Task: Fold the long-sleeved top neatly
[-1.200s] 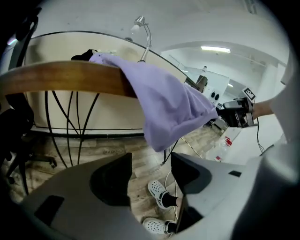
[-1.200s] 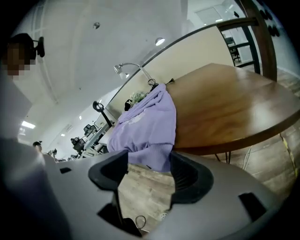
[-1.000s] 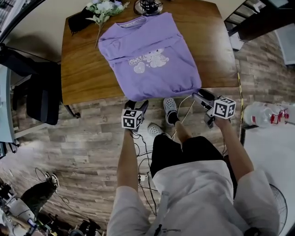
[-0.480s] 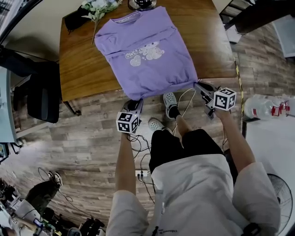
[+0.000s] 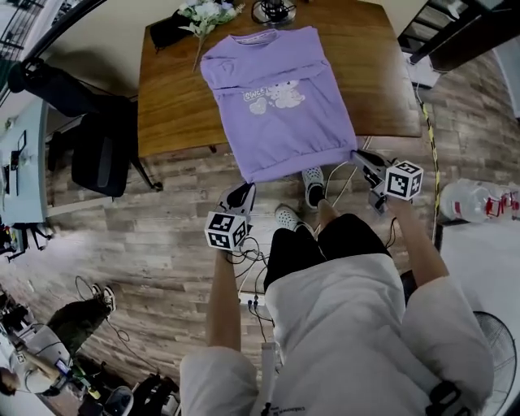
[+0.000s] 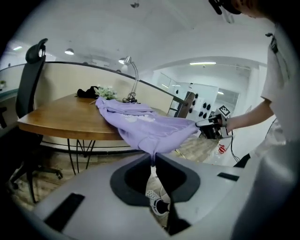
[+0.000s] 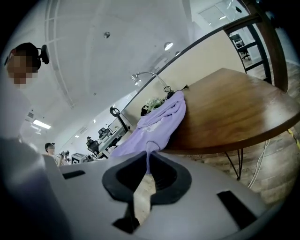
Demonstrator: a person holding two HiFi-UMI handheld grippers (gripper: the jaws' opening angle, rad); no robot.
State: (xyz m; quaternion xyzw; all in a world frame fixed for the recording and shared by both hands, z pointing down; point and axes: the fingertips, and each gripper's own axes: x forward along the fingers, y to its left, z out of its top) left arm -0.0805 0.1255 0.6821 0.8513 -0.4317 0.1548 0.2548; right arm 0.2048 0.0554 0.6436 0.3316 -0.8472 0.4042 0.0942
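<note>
Long-sleeved top [image 5: 280,106] hem just pinched by left gripper [image 5: 247,187], right gripper [image 5: 358,154].

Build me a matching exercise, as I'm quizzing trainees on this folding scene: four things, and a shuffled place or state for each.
1. purple top
2. flowers
3. left tool
4. black chair

a. at the table's far edge
b. shut on a corner of the top
c. lying on the table, hem past its near edge
d. on the floor beside the table

Pairs: 1-c, 2-a, 3-b, 4-d. The left tool's jaws have just been closing, with the top's fabric between them.
</note>
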